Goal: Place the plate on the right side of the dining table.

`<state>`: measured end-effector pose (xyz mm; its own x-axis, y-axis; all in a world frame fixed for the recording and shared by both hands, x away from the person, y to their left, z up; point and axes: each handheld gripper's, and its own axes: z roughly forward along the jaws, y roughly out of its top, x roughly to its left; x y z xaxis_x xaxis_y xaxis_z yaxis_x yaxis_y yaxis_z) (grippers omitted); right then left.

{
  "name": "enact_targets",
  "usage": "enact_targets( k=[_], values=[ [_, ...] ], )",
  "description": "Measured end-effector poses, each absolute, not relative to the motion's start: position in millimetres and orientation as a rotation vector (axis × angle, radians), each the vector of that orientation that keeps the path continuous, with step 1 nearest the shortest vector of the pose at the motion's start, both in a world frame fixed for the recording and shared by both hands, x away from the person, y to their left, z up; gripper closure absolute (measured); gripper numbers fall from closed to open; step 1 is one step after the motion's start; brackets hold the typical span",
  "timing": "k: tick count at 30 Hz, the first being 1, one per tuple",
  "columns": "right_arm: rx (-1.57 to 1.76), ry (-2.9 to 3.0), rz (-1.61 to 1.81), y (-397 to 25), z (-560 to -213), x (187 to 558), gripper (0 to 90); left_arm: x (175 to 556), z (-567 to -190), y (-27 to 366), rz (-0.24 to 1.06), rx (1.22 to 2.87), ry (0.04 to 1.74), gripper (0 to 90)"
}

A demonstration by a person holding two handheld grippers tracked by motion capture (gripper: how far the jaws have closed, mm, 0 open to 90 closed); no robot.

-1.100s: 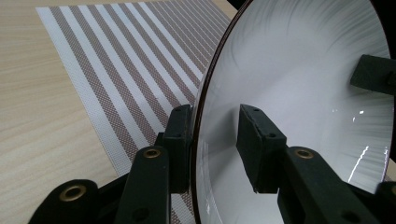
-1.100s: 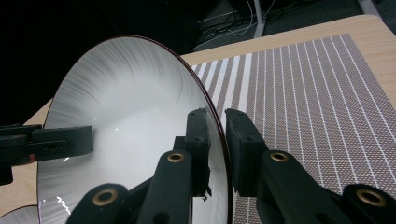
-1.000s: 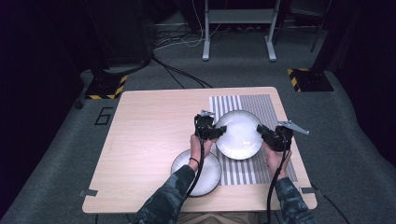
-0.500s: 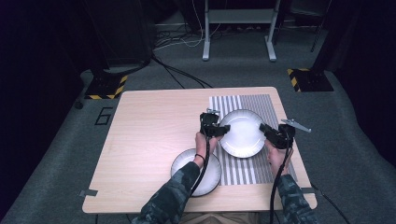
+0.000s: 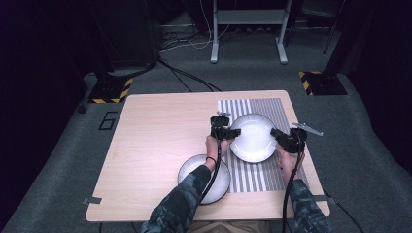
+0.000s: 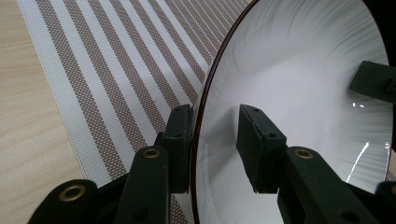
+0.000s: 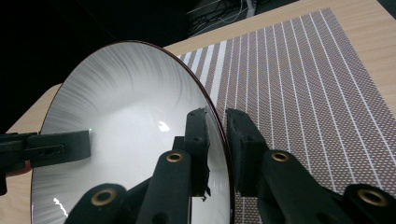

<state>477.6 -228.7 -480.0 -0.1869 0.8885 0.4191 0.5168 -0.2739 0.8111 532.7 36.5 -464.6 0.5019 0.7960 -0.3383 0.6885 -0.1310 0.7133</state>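
we see a white plate (image 5: 252,138) with a thin dark brown rim and faint grey brushed streaks, over a placemat (image 5: 272,109) striped brown and white. a second white plate (image 5: 190,171) sits on the pale wood-grain table (image 5: 160,126). both grippers, left (image 5: 232,133) and right (image 5: 279,134), are black with brass rivets. the sleeves (image 5: 182,204) are camouflage green. the floor (image 5: 58,160) is grey carpet.

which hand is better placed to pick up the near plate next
Left. The near plate lies right under the left forearm, close to the left claw; the right claw sits across the far plate, at its right rim.
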Motion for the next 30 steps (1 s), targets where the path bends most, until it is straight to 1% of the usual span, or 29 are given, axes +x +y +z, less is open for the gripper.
enact_targets(
  k=[7,24,30],
  values=[
    [1.740,1.624,1.441,-233,-482,486,78.9,539,-466,31,0.147,1.868,1.256,64.6],
    [1.822,1.563,1.474,-238,-499,498,78.7,548,-484,22,0.171,1.786,1.343,63.9],
    [1.842,1.543,1.476,-241,-504,500,78.9,552,-489,18,0.152,1.773,1.373,64.1]
  ],
)
